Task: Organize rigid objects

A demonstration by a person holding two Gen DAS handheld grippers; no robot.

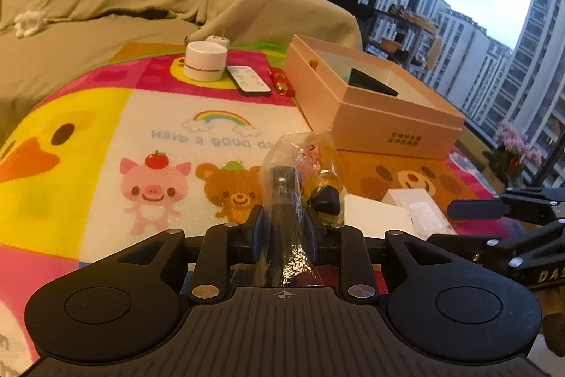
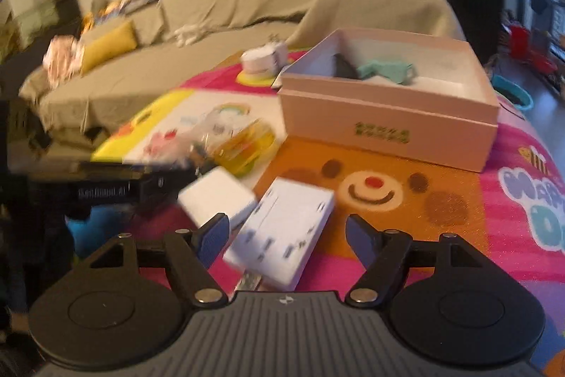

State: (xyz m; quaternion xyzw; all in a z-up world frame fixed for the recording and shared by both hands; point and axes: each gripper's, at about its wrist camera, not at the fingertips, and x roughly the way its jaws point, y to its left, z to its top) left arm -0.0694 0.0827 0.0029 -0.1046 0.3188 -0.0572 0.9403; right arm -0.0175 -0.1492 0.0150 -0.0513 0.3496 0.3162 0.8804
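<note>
Left gripper (image 1: 282,221) fingers clenched on clear plastic bag (image 1: 300,165) w/ dark item (centre frame), right gripper (image 2: 286,235) fingers released, straddling white box (image 2: 286,232), pink box (image 2: 388,115) upper right.

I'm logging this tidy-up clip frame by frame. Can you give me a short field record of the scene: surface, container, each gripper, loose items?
surface: cartoon play mat
container: open pink box, a teal item and a dark item inside
left gripper: shut on clear plastic bag holding a dark object
right gripper: open, above flat white box, not gripping
loose items: white cylinder, remote, white block
</note>
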